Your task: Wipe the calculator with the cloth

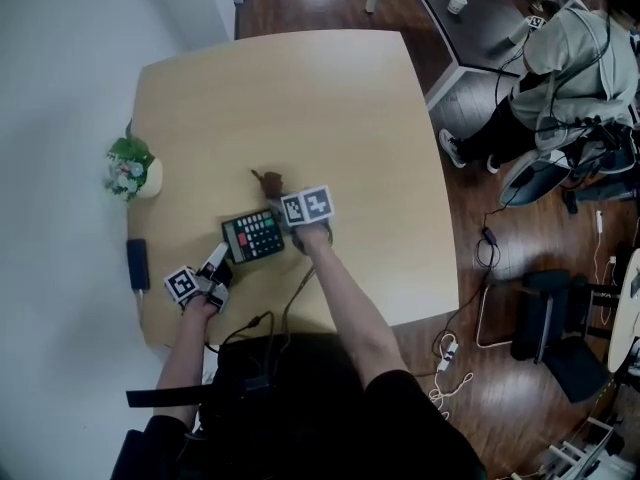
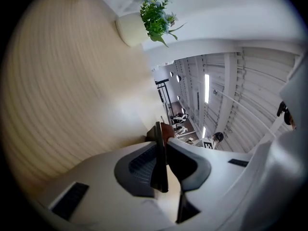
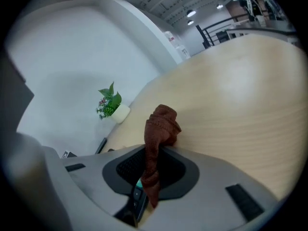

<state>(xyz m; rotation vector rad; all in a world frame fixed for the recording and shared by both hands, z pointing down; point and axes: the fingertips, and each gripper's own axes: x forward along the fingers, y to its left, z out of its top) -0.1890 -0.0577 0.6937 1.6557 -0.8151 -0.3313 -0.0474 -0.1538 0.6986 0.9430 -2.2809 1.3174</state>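
Gripping cloth [image 3: 161, 124] in right tongs [image 3: 155, 153], poised beside right end of calculator [image 1: 253, 235] lying on bench [image 1: 300, 98]. Straddling its left edge with left tongs [image 2: 163, 143] slightly parted, apparently not pinching. Likely just starting the wipe; next, pinch that edge, then drag cloth across it.

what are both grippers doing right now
left gripper: slightly open, calculator edge between the jaws, not clamped
right gripper: closed on the brown cloth
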